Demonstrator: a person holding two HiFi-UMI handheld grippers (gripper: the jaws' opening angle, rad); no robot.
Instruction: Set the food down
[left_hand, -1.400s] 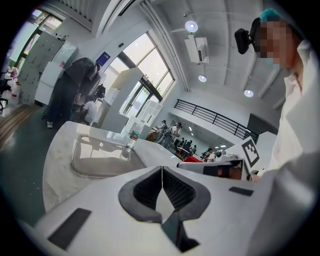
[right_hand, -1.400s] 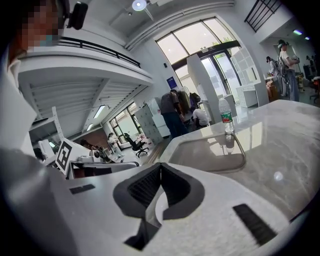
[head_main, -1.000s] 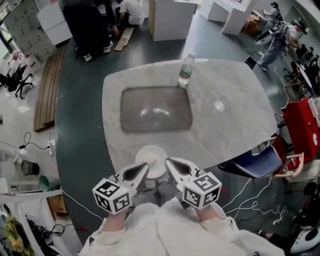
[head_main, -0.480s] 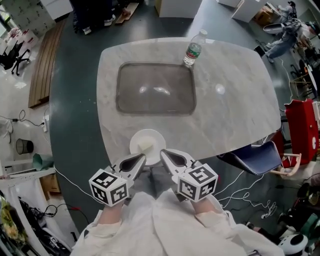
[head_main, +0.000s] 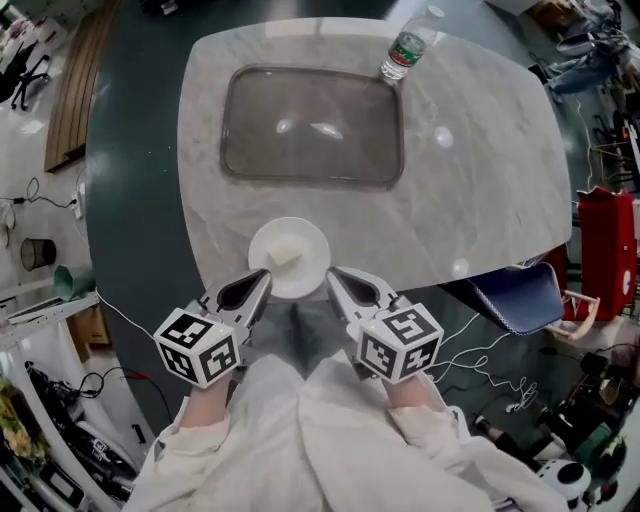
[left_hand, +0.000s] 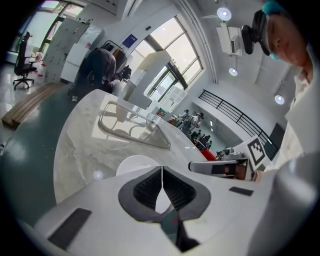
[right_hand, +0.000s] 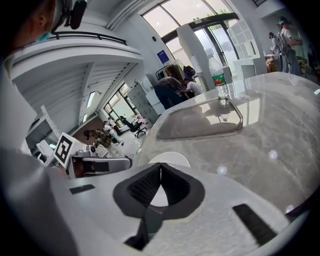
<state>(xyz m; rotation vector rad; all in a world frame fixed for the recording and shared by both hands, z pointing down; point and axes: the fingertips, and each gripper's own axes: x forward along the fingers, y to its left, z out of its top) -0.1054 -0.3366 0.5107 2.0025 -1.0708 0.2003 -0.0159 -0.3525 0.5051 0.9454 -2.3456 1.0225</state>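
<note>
Hovering off marble table (head_main: 480, 180) near edge | left gripper (head_main: 258, 280), right gripper (head_main: 338, 278): jaws pressed together, both empty | white plate (head_main: 256, 250) just ahead | pale food chunk (head_main: 284, 256) on plate, seemingly set down | draw back level, avoid the rim

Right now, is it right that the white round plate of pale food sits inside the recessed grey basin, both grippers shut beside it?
No: the head view shows the white round plate on the marble tabletop, outside the recessed grey basin; left gripper and right gripper are shut beside it.
</note>
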